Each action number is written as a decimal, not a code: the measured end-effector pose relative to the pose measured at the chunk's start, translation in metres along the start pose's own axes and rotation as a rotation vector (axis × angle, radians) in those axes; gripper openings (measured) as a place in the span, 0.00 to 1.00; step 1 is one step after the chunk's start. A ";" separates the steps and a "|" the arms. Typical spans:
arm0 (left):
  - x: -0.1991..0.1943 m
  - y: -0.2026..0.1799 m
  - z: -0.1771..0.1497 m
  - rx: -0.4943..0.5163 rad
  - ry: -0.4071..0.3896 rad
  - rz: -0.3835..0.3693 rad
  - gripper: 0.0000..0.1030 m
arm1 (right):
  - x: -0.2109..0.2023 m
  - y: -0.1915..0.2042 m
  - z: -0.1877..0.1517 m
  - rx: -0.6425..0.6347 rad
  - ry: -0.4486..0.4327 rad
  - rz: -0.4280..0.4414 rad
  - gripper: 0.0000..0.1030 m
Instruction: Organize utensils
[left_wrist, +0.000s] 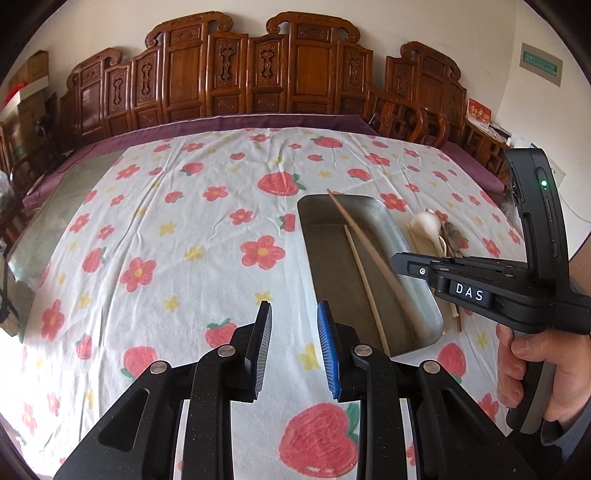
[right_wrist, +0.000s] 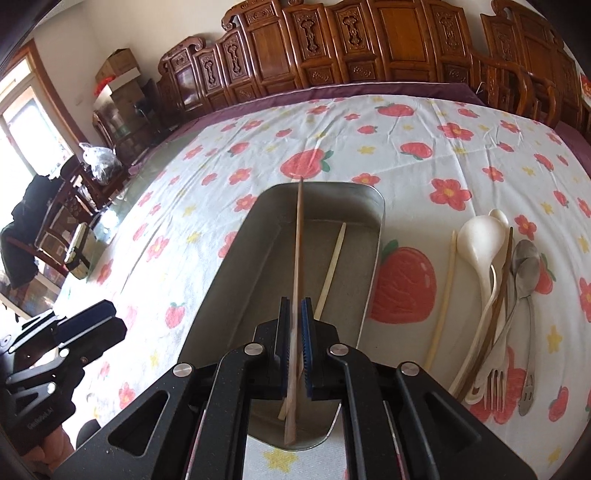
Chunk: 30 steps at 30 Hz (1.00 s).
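Note:
My right gripper (right_wrist: 295, 301) is shut on a brown wooden chopstick (right_wrist: 298, 243) and holds it lengthwise over the metal tray (right_wrist: 373, 266). A pale chopstick (right_wrist: 332, 266) lies inside the tray. In the left wrist view the tray (left_wrist: 424, 295) holds the pale chopstick (left_wrist: 364, 277), with the brown chopstick (left_wrist: 365, 243) slanting above it. My left gripper (left_wrist: 295, 306) is open and empty, hovering over the cloth left of the tray. The right gripper's body (left_wrist: 480, 291) shows at the right there.
Right of the tray lie another pale chopstick (right_wrist: 445, 291), white spoons (right_wrist: 480, 251), metal spoons (right_wrist: 524, 266) and a fork (right_wrist: 495, 384). A strawberry-print cloth (left_wrist: 166, 240) covers the table. Carved wooden chairs (left_wrist: 258, 74) line the far edge.

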<state>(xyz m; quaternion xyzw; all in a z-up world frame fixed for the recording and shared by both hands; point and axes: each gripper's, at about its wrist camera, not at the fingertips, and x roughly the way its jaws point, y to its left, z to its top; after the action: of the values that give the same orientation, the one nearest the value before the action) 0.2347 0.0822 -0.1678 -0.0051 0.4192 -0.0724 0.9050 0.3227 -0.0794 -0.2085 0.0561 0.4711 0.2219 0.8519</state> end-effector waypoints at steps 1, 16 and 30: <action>-0.001 -0.001 0.000 0.005 -0.002 -0.002 0.23 | -0.001 0.000 0.000 -0.003 0.000 0.001 0.08; -0.026 -0.043 0.007 0.070 -0.053 -0.059 0.23 | -0.101 -0.051 -0.039 -0.077 -0.063 -0.051 0.08; -0.025 -0.102 0.034 0.154 -0.051 -0.085 0.28 | -0.130 -0.125 -0.037 0.008 -0.056 -0.123 0.16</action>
<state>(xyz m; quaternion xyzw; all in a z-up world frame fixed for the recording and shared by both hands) 0.2316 -0.0167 -0.1191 0.0447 0.3887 -0.1426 0.9092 0.2733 -0.2516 -0.1654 0.0365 0.4507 0.1654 0.8765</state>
